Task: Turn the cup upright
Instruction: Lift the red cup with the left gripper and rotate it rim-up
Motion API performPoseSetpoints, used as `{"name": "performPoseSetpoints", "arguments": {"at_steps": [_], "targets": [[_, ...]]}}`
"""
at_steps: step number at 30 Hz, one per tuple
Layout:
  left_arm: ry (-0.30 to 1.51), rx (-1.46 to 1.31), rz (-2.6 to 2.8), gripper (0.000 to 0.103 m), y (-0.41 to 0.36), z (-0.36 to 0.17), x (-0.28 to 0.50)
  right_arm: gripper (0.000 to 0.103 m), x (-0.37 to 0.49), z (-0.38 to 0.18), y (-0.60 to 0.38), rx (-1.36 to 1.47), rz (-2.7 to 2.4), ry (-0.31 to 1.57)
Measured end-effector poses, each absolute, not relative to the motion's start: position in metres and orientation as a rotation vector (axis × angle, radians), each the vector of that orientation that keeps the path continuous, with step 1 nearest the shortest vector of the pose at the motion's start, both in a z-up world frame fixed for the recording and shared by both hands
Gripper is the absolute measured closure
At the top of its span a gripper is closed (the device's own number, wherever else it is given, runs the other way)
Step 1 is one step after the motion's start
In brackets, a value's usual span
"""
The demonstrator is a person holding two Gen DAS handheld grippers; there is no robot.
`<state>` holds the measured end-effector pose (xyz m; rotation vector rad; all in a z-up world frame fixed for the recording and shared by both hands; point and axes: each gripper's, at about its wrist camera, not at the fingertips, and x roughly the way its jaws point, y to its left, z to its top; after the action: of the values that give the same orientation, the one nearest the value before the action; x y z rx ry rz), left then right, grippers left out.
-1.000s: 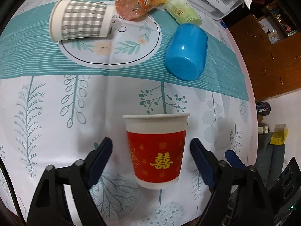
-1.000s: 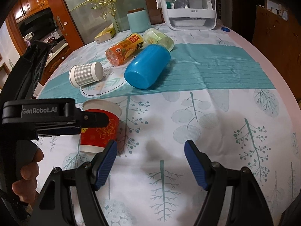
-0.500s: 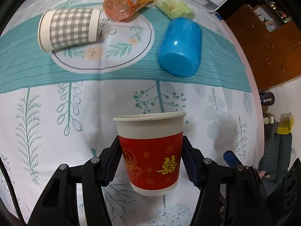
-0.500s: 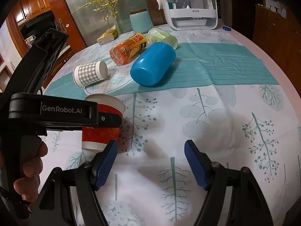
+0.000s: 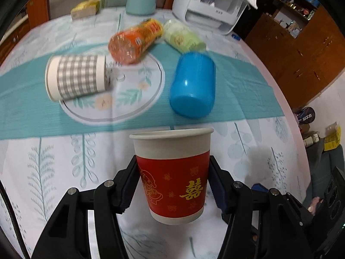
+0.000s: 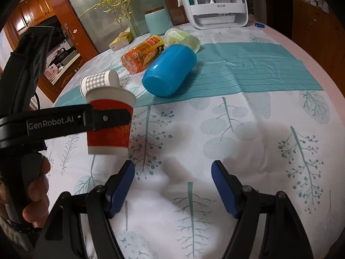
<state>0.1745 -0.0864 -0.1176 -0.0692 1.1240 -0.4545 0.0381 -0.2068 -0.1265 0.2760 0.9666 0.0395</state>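
Note:
My left gripper [image 5: 172, 177] is shut on a red paper cup [image 5: 172, 179] with gold characters and holds it upright, lifted off the tablecloth. The cup also shows in the right wrist view [image 6: 108, 127], with the left gripper's black finger [image 6: 107, 118] across it. My right gripper [image 6: 172, 183] is open and empty above the tablecloth, to the right of the cup. A grey checked cup [image 5: 75, 77] and a blue cup [image 5: 193, 86] lie on their sides farther back.
An orange bottle [image 5: 134, 41] and a green cup [image 5: 183, 36] lie on their sides behind. A white appliance [image 5: 213, 6], a teal canister [image 5: 141, 0] and a tissue box [image 6: 121, 41] stand at the table's far side. The table edge curves at right.
My left gripper closed on the red cup and lifted it off the table. The right gripper stayed open and barely moved.

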Motion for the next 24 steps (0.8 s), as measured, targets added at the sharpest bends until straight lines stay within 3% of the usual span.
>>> {"name": "performPoseSetpoints", "arguments": {"at_steps": [12,24], "targets": [[0.916,-0.106,-0.524,0.044,-0.077,-0.132,0.176,0.029,0.052,-0.135,-0.191,0.279,0.12,0.968],[0.884,-0.183,-0.569,0.044,-0.057,-0.14,0.166,0.029,0.062,-0.144,-0.186,0.273,0.126,0.97]]}}
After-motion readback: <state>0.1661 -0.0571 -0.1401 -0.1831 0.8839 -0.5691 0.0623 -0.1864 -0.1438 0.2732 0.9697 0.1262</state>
